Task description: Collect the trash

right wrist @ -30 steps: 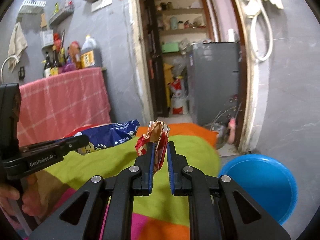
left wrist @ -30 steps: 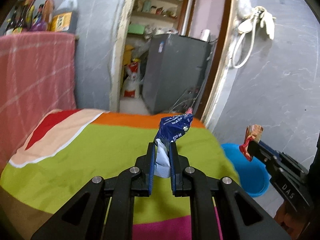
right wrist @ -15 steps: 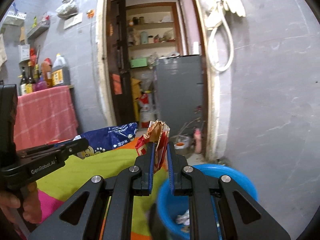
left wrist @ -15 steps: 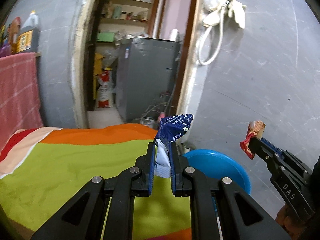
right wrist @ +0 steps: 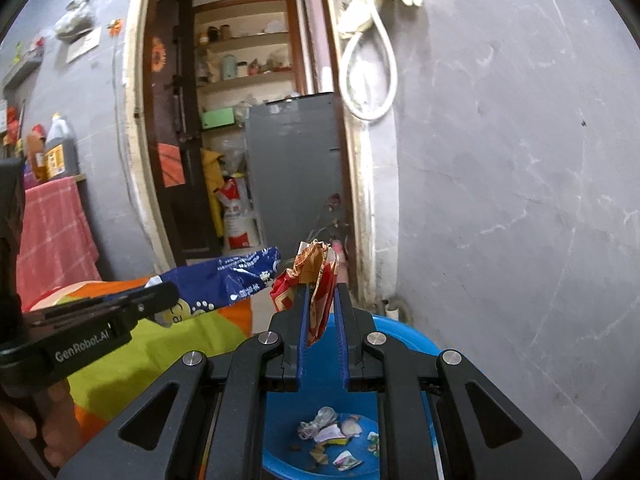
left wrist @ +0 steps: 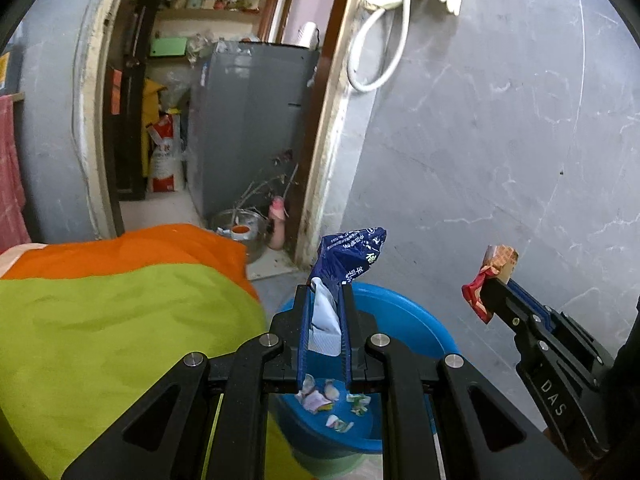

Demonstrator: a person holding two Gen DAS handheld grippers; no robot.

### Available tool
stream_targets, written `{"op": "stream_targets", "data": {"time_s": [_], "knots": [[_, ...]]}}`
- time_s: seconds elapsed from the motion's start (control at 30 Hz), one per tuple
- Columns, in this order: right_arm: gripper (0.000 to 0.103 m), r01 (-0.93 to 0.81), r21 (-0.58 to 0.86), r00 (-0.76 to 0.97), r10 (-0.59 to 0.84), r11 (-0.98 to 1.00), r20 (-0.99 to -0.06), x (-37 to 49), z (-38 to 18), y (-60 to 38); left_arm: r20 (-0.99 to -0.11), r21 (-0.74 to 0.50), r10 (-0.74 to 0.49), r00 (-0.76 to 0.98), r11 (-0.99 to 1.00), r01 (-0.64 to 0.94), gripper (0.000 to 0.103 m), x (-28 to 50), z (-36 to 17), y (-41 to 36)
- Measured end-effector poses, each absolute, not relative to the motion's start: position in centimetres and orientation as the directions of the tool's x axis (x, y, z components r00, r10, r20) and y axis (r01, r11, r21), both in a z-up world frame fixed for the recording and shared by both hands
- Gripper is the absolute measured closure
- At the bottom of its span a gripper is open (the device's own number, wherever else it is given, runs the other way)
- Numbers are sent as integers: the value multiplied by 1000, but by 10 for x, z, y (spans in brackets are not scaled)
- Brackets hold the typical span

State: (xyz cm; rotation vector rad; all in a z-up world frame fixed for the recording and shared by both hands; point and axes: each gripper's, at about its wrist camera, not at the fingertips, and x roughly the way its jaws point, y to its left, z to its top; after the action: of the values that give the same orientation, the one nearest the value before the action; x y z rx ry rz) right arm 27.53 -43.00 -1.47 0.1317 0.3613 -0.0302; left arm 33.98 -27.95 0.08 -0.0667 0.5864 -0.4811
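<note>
1. Both our grippers have swung off the bedspread (left wrist: 120,312) to above the blue basin (left wrist: 404,320).
2. Left wrist view: our left gripper (left wrist: 325,320) is clamped on the blue wrapper (left wrist: 352,258), over the basin.
3. Right wrist view: our right gripper (right wrist: 321,320) pinches the red wrapper (right wrist: 316,280) above the basin's scraps (right wrist: 332,436).
</note>
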Motion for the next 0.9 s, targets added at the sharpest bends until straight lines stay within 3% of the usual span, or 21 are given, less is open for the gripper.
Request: {"op": "stream_targets", "data": {"time_s": [0.43, 0.6, 0.7, 0.83, 0.9], "knots": [[91, 105, 198, 910, -14, 975, -415, 287, -29, -458, -573, -234, -464, 676, 883, 408, 92, 361, -13, -293], [86, 125, 225, 904, -17, 966, -427, 289, -33, -466, -592, -245, -459, 663, 886, 394, 92, 365, -17, -290], [74, 133, 236, 906, -22, 962, -422, 288, -31, -468, -604, -243, -451, 657, 889, 387, 90, 368, -19, -289], [69, 139, 242, 911, -28, 960, -411, 287, -30, -468, -605, -249, -449, 658, 891, 379, 76, 370, -20, -285], [62, 145, 244, 914, -35, 959, -403, 285, -29, -467, -602, -251, -446, 662, 893, 374, 74, 370, -19, -283]]}}
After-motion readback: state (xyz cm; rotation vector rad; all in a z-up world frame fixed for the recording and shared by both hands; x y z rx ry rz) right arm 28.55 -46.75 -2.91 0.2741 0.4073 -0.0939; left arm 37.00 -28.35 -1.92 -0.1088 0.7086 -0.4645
